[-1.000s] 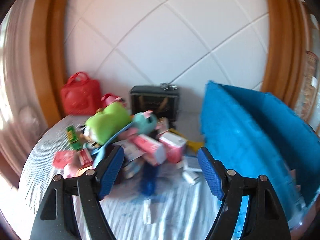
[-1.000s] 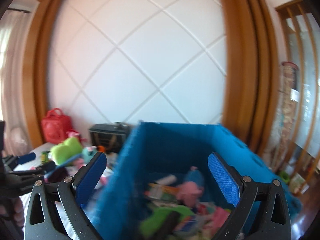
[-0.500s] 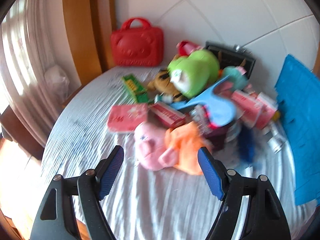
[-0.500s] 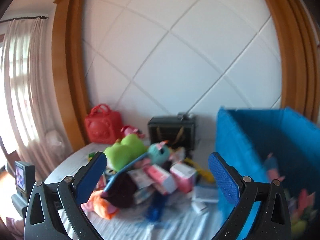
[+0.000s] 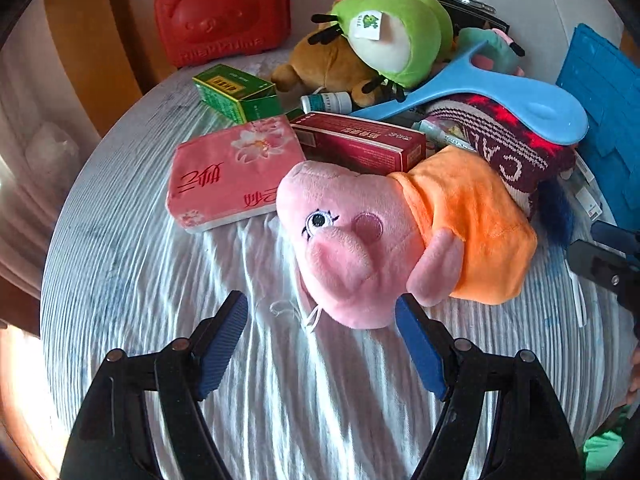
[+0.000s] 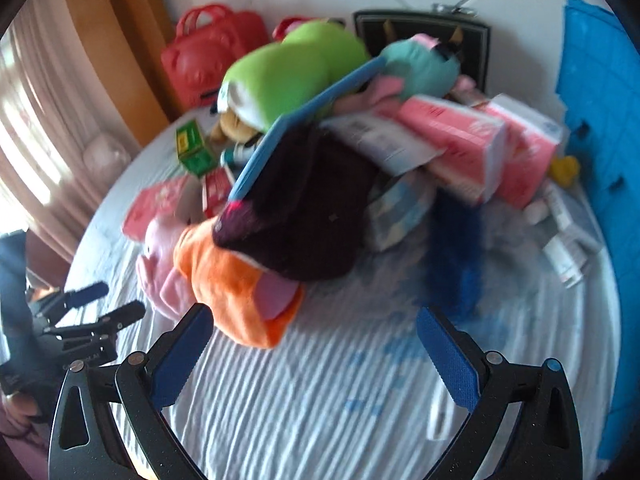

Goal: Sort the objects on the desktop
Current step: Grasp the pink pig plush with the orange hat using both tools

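- Left tongs spread wide, nothing pinched, poised just short of the pink pig plush, whose snout lies between the blue pads.
- Pig plush in orange dress lying on its side on the round counter, at the near edge of the heap.
- Behind it: pink tissue pack, dark red box, green box, blue scoop across a knitted maroon hat.
- Farther back: green plush, brown plush, red case.
- Blue bin at the right edge.
- Right tongs likewise spread and empty, above the striped cloth near the plush's orange end; view blurred.
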